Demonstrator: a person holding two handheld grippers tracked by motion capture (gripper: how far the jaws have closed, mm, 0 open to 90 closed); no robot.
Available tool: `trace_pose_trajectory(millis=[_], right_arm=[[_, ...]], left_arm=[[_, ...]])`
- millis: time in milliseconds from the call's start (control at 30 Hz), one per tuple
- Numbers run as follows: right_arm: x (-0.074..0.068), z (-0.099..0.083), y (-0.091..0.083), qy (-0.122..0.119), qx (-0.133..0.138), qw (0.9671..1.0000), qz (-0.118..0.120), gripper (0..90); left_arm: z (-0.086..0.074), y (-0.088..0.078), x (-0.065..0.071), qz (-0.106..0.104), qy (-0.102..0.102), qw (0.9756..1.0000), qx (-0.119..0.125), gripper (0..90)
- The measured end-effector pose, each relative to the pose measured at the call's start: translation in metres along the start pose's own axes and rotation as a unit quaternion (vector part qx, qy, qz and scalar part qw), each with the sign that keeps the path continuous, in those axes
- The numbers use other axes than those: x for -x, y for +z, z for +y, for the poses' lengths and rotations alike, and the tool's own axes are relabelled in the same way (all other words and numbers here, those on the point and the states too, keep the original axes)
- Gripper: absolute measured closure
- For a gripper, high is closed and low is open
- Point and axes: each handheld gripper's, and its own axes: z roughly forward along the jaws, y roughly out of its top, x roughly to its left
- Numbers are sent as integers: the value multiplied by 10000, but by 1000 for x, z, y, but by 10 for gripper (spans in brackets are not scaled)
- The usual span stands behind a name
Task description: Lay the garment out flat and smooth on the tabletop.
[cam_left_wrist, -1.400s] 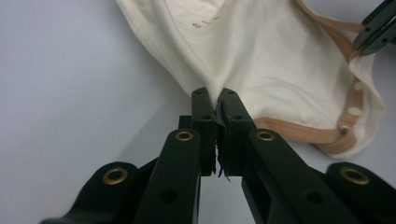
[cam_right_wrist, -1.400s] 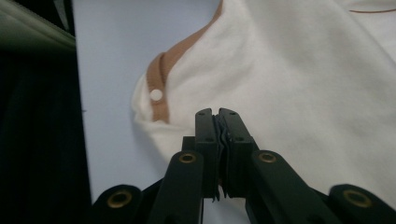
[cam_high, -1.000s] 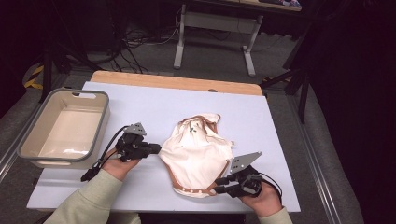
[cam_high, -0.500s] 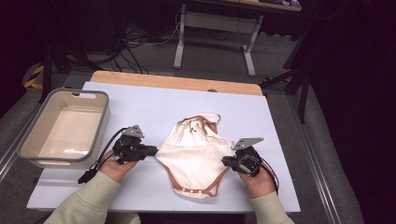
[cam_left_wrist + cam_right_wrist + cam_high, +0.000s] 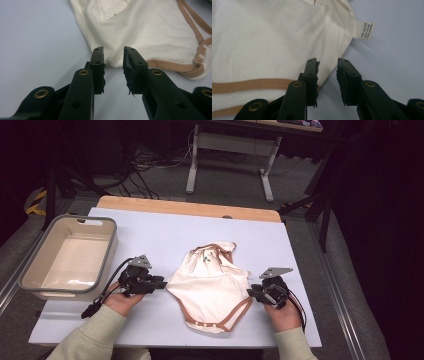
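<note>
One cream baby bodysuit [image 5: 212,285] with tan binding lies spread flat near the front middle of the white desk [image 5: 165,232], neck opening toward the far edge and snap crotch toward the person. It looks light, soft and limp, likely to sag and fold wherever it is lifted, so it is best taken at two edges at once; the bound leg openings and side seams should give a firmer bite than the thin body cloth. Two claws flank it. The left claw [image 5: 113,58] sits at the garment's left side edge, its jaws narrowly parted and having just been opening, the cloth's corner just beyond the tips and not pinched. The right claw [image 5: 327,68] stands at the right side edge near one small white care label [image 5: 366,30], jaws likewise narrowly parted after just opening, fabric edge under the tips but not pressed. One empty grey-rimmed bin [image 5: 30,282] rests at the desk's left side, well apart from the garment.
</note>
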Motion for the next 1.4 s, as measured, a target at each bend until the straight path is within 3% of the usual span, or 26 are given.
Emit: trace_pose_trajectory(millis=[100, 233, 333, 567, 733, 933, 1200, 1267, 1367, 1400], right_arm=[[0, 6, 5, -30, 132, 9999, 39, 693], [-3, 20, 11, -249, 345, 9991, -76, 668], [0, 26, 15, -218, 486, 9985, -94, 658], [9, 42, 26, -277, 698, 9968, -257, 652], [12, 52, 39, -287, 727, 9969, -122, 643], [-1, 71, 48, -429, 862, 9953, 133, 642], [-7, 86, 66, -474, 928, 9944, 177, 603], [-7, 88, 68, -466, 944, 9943, 165, 646], [-6, 90, 70, -500, 849, 9950, 168, 857], [-6, 89, 70, -476, 836, 9953, 137, 862]], left_arm=[[0, 0, -1, 40, -35, 10000, 65, 694], [1, 1, -3, 82, -39, 9998, 190, 681], [6, 3, -5, 160, -36, 9993, 326, 676], [23, 18, -8, 294, 129, 9992, 249, 671], [42, 35, -12, 323, 137, 9992, 184, 663], [66, 50, -13, 474, 272, 9981, 284, 643], [76, 63, -23, 594, 209, 9979, 171, 623], [76, 65, -25, 589, 201, 9979, 155, 622], [78, 68, -27, 632, 228, 9976, 164, 621], [78, 69, -28, 622, 224, 9976, 193, 621]])
